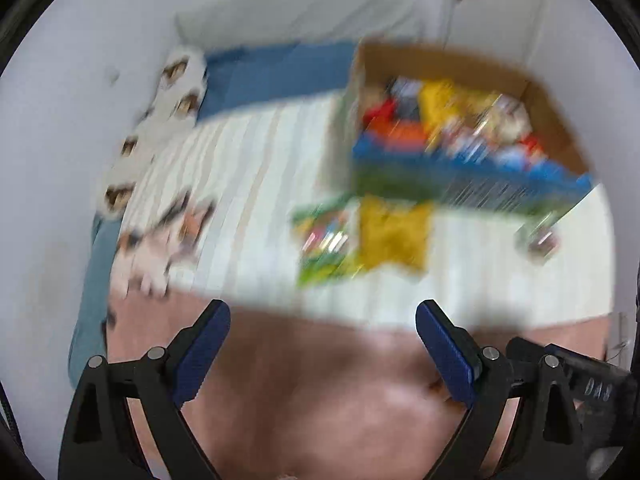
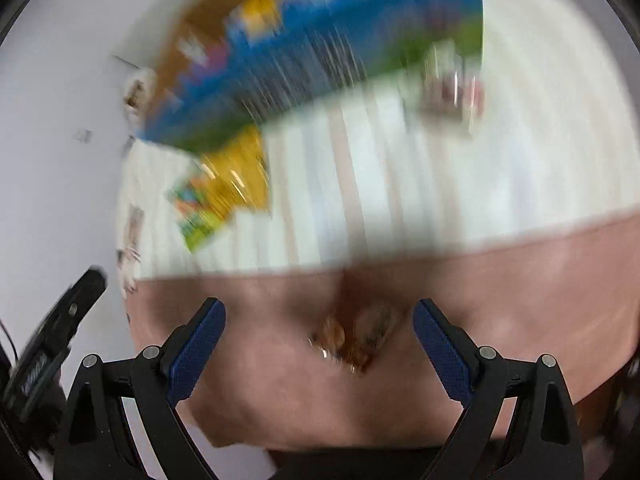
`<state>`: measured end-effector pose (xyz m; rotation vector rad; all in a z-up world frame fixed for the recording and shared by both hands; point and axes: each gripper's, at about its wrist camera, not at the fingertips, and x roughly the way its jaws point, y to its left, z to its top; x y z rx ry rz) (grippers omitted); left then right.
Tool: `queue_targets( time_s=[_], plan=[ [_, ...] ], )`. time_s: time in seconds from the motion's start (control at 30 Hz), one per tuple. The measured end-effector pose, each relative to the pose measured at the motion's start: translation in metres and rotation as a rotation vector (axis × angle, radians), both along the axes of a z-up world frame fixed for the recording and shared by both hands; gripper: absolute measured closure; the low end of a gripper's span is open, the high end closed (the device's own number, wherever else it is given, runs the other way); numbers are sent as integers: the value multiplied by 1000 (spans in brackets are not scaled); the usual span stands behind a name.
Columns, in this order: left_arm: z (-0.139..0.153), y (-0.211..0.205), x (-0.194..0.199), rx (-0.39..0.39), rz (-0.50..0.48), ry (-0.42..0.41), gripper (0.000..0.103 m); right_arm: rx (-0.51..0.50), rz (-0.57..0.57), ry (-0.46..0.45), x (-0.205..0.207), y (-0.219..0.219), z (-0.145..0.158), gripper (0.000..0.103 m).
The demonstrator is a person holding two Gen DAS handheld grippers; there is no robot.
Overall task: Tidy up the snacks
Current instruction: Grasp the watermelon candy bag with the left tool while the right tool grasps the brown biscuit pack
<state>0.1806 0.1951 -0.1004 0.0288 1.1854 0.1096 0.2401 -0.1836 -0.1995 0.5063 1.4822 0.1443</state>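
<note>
Both views are blurred by motion. A cardboard box (image 1: 552,120) with a blue and green printed front stands on the striped bed cover (image 1: 256,184) and holds several colourful snack packs. On the cover in front of it lie a yellow pack (image 1: 394,236), a green pack (image 1: 324,244) and a small clear pack (image 1: 540,236). My left gripper (image 1: 322,316) hangs open over the pink blanket, nothing between its blue pads. My right gripper (image 2: 319,316) is open too, just above a small brown snack packet (image 2: 352,340) on the pink blanket. The box (image 2: 320,60), yellow pack (image 2: 240,176) and green pack (image 2: 196,212) lie beyond.
A pink blanket (image 1: 320,380) covers the near edge of the bed. Cat-print pillows (image 1: 176,92) and a blue sheet (image 1: 276,72) lie at the far left. White wall and a cupboard door (image 1: 500,8) stand behind. The left gripper's body (image 2: 52,344) shows at the right view's left edge.
</note>
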Motion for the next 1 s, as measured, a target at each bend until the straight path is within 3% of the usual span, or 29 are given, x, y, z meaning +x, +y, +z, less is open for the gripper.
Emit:
queue_targets(
  time_s=[0.13,0.23,0.3,0.43,0.5,0.67,0.73,0.77,0.8,1.0],
  plan=[
    [-35,31,-5,39,39,77,8,-18,-50,110,-8,11,-58,6],
    [-48,50,2,25,67,103,8,-61,-65,130,-9,20,-81,7],
    [-54,60,12,-22,93,133,8,-117,-52,102,-10,28,-86,10],
    [-67,72,45,-184,147,174,8,-276,90,-34,-16,56,-76,38],
    [-80,69,67,-237,164,205,8,-313,137,-68,-19,64,-73,40],
    [-111,53,116,-310,143,238,8,-324,109,-69,-17,55,-69,40],
    [-120,45,128,-282,117,234,17,-322,105,-61,-13,50,-69,41],
    [-126,42,131,-272,112,241,39,-326,113,-53,-13,49,-69,41],
    [-133,41,132,-280,108,255,50,-328,121,-45,-11,48,-69,41],
    [-134,34,85,-264,67,250,54,-322,173,-10,-16,26,-66,41]
  ],
)
